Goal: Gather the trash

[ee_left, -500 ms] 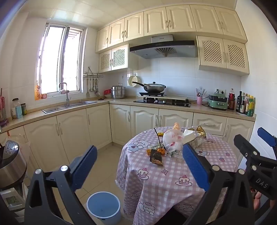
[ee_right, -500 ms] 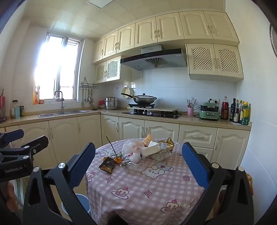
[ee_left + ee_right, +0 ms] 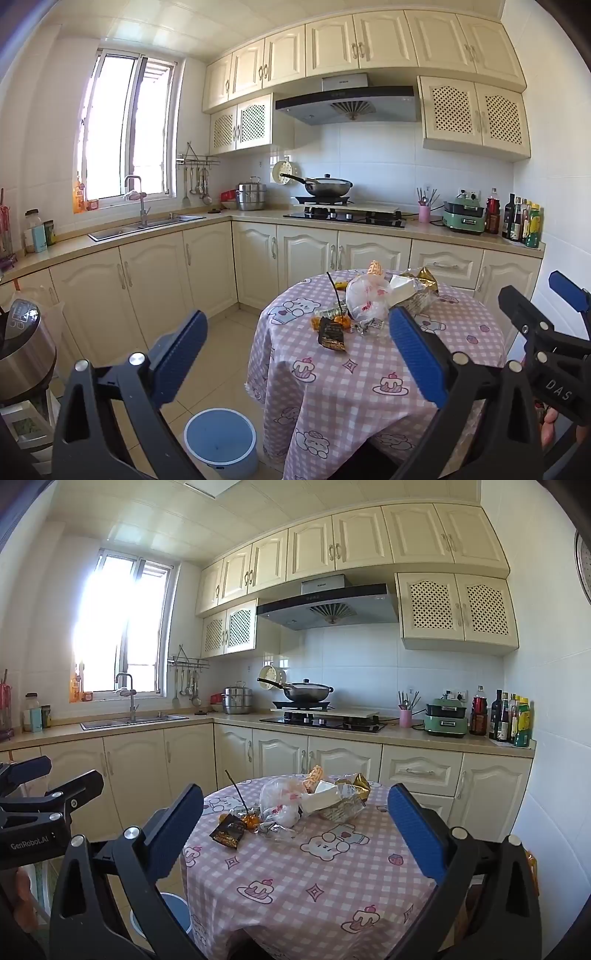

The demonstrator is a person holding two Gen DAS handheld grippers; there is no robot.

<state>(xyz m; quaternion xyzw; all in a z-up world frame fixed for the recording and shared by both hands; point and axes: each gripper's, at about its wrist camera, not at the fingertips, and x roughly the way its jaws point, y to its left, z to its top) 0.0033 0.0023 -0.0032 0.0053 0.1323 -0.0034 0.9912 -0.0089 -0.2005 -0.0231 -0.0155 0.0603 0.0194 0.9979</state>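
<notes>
One round desk [image 3: 373,373] under a pink checked cloth carries one heap of trash [image 3: 295,805]: one dark snack packet [image 3: 228,830], one clear plastic bag [image 3: 279,805], one white box [image 3: 319,799], one gold foil wrapper [image 3: 356,782], one thin dark stick [image 3: 236,790]; the smaller scraps are too tangled to count. One blue bin [image 3: 221,441] stands on the floor. Two hand-held grippers show, the left [image 3: 295,354] and the right [image 3: 295,834], each with two blue pads.
</notes>
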